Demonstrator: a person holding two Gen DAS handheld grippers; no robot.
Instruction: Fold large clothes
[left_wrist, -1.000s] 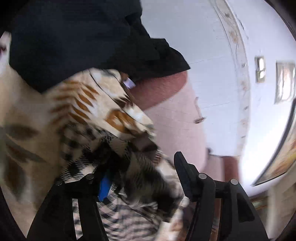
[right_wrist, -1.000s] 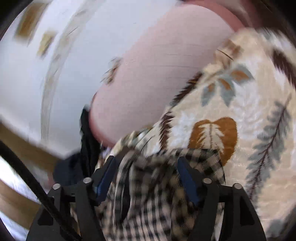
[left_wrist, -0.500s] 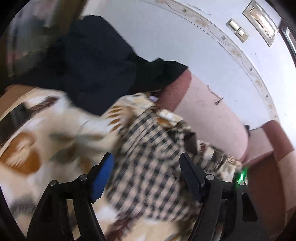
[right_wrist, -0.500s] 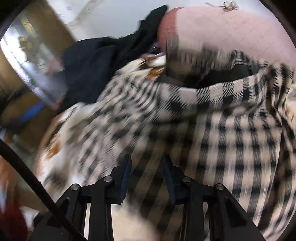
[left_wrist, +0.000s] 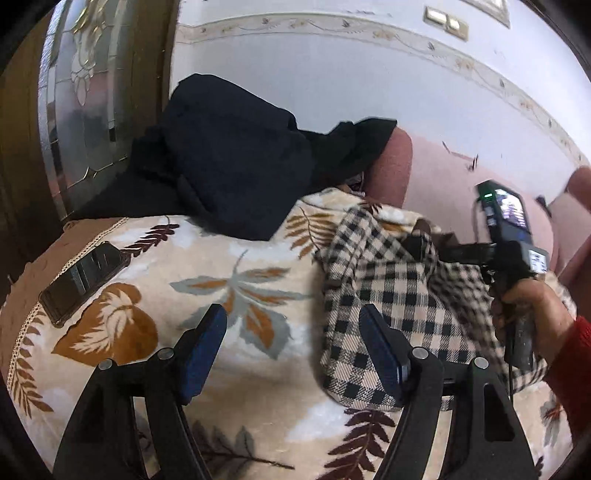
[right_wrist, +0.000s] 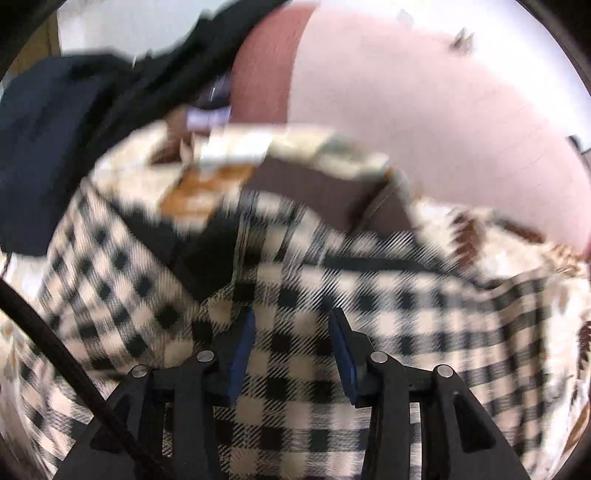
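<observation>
Pink sofa cushions (left_wrist: 461, 184) and a leaf-printed blanket (left_wrist: 236, 291) are seen from the left wrist, with the checked garment (left_wrist: 388, 291) heaped on the blanket against the sofa back, evidently laid there for folding. A dark garment (left_wrist: 229, 173) is draped over the sofa arm, and a phone (left_wrist: 81, 277) lies on the blanket's edge. The left hand-held gripper (left_wrist: 291, 350) is held wide apart over the blanket, empty, angled downward beside the garment's near edge. The person's right hand (left_wrist: 524, 306), red-sleeved, is wrapped around the other tool's handle.

From the right wrist, blurred, the right hand-held gripper (right_wrist: 291, 350) is pointed steeply down at the checked cloth, its jaws opening; whether cloth is pinched cannot be told.
</observation>
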